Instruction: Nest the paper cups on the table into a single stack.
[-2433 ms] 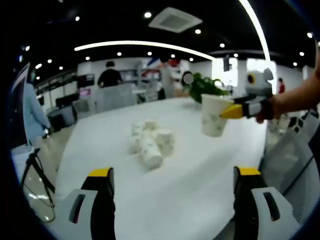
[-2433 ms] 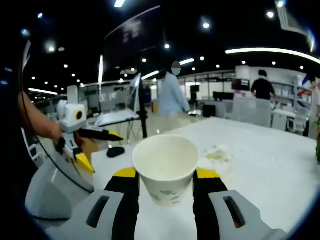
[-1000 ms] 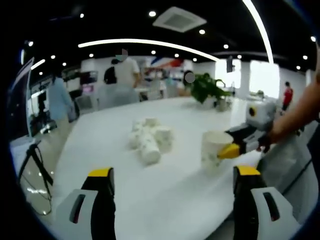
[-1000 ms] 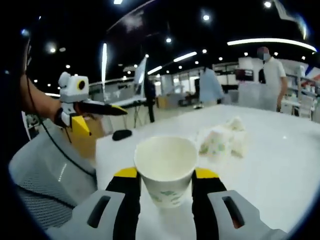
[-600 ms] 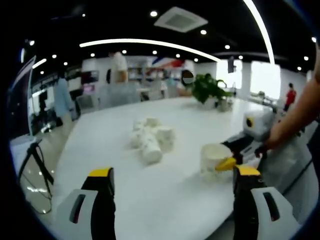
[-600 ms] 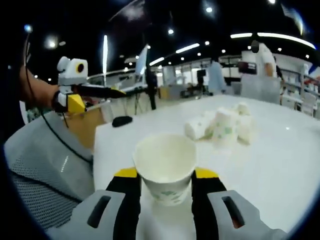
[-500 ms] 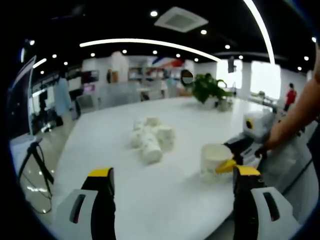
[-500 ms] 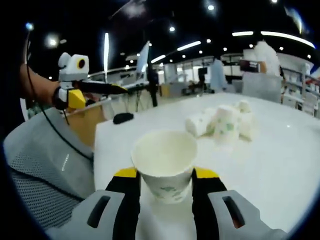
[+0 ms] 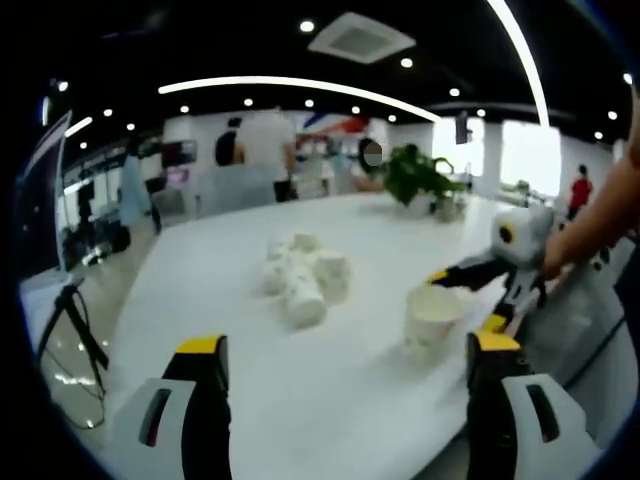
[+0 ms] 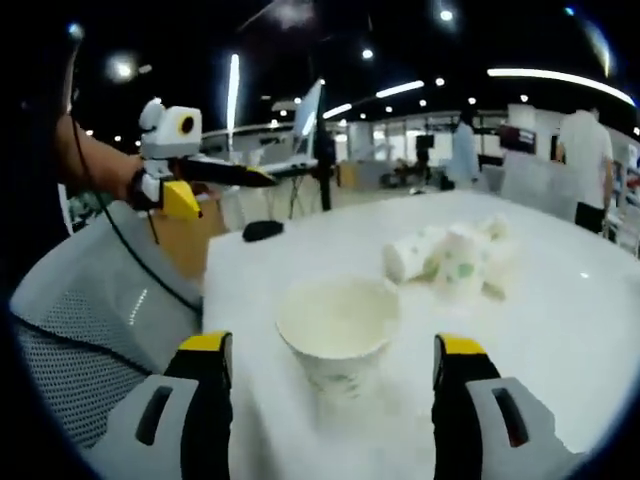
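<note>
A white paper cup with green print stands upright on the white table, between the spread jaws of my right gripper, which is open and off it. In the left gripper view the same cup stands at the right, with the right gripper open around its rim. A heap of several paper cups lies on its side mid-table; the heap lies beyond the upright cup. My left gripper is open with nothing between its jaws, and the left gripper is held up off the table's edge.
A potted plant stands at the table's far end. A grey mesh chair sits by the near edge, a black mouse-like object lies at the table's corner. People stand at desks in the background.
My right gripper has lowered the cup onto the table and opened, letting it go. The left gripper stays open and almost still.
</note>
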The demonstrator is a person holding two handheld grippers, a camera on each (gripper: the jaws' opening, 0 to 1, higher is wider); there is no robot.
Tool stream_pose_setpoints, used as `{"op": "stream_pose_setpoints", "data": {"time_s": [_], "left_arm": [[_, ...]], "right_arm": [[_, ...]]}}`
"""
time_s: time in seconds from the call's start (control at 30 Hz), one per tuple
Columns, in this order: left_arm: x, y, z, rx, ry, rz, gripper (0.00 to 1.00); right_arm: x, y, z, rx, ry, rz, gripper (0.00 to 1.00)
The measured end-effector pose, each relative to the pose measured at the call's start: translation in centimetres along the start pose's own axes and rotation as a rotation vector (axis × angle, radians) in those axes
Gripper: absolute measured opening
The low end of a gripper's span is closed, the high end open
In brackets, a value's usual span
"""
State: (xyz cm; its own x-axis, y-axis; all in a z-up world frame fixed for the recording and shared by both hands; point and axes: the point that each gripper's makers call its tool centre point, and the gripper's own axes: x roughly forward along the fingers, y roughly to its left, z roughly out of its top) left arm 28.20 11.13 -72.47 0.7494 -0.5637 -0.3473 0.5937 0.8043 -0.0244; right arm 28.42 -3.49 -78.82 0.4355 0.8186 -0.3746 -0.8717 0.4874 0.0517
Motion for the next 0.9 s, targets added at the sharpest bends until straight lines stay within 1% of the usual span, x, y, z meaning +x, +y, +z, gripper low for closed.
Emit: {"op": "stream_pose_setpoints", "data": {"time_s": [0.03, 0.07, 0.1, 0.13, 0.17, 0.2, 0.23, 0.3, 0.33, 0.37, 0.47, 0.5, 0.6, 0.73, 0.9], "left_arm": [[0.0, 0.0, 0.1, -0.002, -0.002, -0.002, 0.99], [0.1, -0.1, 0.3, -0.004, -0.013, -0.009, 1.0], [0.2, -0.1, 0.3, 0.002, -0.015, -0.006, 1.0], [0.2, 0.0, 0.4, 0.014, -0.016, -0.001, 1.0], [0.3, 0.0, 0.4, 0.016, -0.012, -0.003, 1.0], [0.4, 0.1, 0.4, 0.013, -0.008, -0.003, 1.0], [0.5, 0.2, 0.4, 0.012, -0.004, -0.002, 1.0], [0.6, 0.3, 0.5, 0.011, -0.005, -0.002, 1.0], [0.7, 0.4, 0.6, 0.007, -0.007, -0.004, 1.0], [0.8, 0.4, 0.8, -0.004, -0.016, -0.009, 1.0], [1.0, 0.6, 1.1, -0.005, -0.025, -0.002, 1.0], [1.1, 0.7, 1.0, -0.007, -0.021, -0.001, 1.0], [1.3, 0.8, 0.7, -0.009, -0.015, -0.001, 1.0], [1.3, 1.1, 0.5, -0.012, -0.009, 0.004, 1.0], [1.2, 1.7, 0.2, -0.027, -0.004, 0.022, 1.0]], "right_arm": [[-0.4, -0.4, 0.3, 0.003, -0.009, -0.011, 0.87], [-0.9, -1.1, 1.0, 0.021, -0.026, -0.03, 0.91], [-1.5, -1.8, 1.6, 0.033, -0.044, -0.05, 0.93], [-1.9, -2.3, 2.2, 0.042, -0.062, -0.065, 0.93], [-2.6, -3.1, 3.2, 0.056, -0.094, -0.087, 0.94], [-3.0, -3.5, 3.7, 0.06, -0.103, -0.1, 0.95], [-3.6, -4.1, 4.3, 0.058, -0.114, -0.112, 0.97], [-4.3, -4.9, 4.9, 0.054, -0.12, -0.137, 1.0], [-4.8, -5.6, 5.2, 0.045, -0.119, -0.161, 1.0], [-5.2, -6.4, 5.6, 0.027, -0.135, -0.189, 1.0], [-5.9, -7.4, 5.6, 0.033, -0.139, -0.213, 1.0], [-6.3, -8.0, 5.6, 0.03, -0.143, -0.239, 1.0], [-7.2, -8.8, 5.5, 0.04, -0.155, -0.273, 1.0], [-8.4, -9.5, 4.5, 0.058, -0.156, -0.319, 1.0], [-10.0, -9.9, 3.3, 0.078, -0.153, -0.359, 1.0]]}}
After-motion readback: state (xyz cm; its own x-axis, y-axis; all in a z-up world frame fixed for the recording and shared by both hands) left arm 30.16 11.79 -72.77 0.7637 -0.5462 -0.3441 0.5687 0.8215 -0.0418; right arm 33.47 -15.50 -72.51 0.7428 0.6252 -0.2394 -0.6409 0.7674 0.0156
